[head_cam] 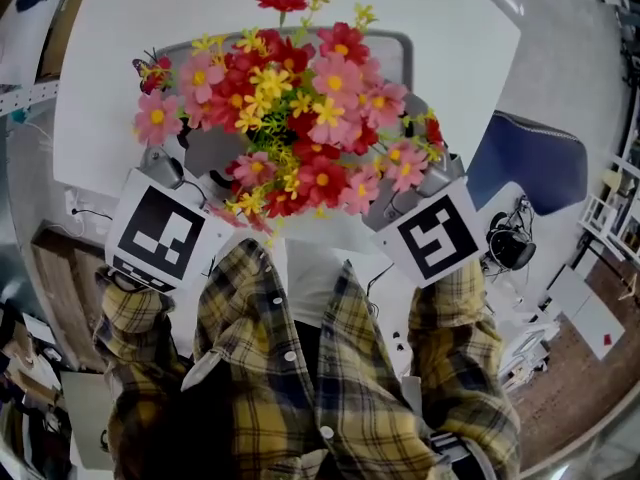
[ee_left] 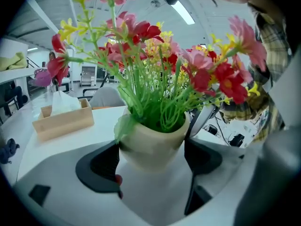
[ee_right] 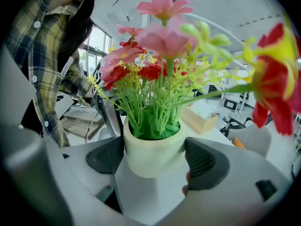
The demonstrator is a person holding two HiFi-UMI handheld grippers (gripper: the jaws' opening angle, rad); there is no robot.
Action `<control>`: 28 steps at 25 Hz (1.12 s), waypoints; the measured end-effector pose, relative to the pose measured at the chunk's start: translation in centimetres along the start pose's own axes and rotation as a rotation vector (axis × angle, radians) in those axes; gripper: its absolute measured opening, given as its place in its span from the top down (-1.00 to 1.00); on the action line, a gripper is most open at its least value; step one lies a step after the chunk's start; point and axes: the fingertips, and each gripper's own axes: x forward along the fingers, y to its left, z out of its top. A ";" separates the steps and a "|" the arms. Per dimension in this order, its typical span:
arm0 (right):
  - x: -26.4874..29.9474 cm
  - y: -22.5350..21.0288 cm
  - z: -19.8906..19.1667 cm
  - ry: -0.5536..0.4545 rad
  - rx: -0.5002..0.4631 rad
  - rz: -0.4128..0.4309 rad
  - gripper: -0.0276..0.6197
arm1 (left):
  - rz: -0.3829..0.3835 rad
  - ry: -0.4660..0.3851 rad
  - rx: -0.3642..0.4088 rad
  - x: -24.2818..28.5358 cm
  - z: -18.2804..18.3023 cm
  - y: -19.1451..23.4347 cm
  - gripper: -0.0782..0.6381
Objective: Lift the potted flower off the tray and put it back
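Potted flower [head_cam: 290,98], a thick bunch of pink, red and yellow blooms on green stems in a round cream pot [ee_left: 151,147], is clamped from two sides at once. The left gripper [ee_left: 151,157] has its dark ribbed pads pressed against opposite walls of the pot, and the right gripper [ee_right: 155,160] grasps the same pot in the same way from the other side. From the head view the blooms fill the middle of the picture, close under the camera, between the two marker cubes and just ahead of the person's yellow plaid shirt [head_cam: 300,368]. The grey tray with rounded corners [head_cam: 398,46] lies on the white table [head_cam: 110,78] behind and partly under the blooms; whether the pot's base touches the tray cannot be told, as flowers and gripper bodies hide it. A light wooden tissue box [ee_left: 63,120] stands on the table, apart from the pot. A blue chair [head_cam: 530,158] stands beside the table.
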 end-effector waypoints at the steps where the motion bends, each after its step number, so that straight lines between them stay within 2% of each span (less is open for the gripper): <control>1: 0.0 0.0 0.0 0.002 0.001 -0.001 -0.26 | 0.001 0.003 0.001 0.0 0.0 0.0 -0.41; 19: 1.0 0.0 0.0 0.014 0.013 -0.021 -0.26 | 0.032 0.040 0.056 -0.3 -0.4 0.8 -0.41; 28: 1.1 0.0 0.2 0.017 0.011 -0.017 -0.26 | 0.043 0.038 0.047 -0.5 -0.3 0.9 -0.41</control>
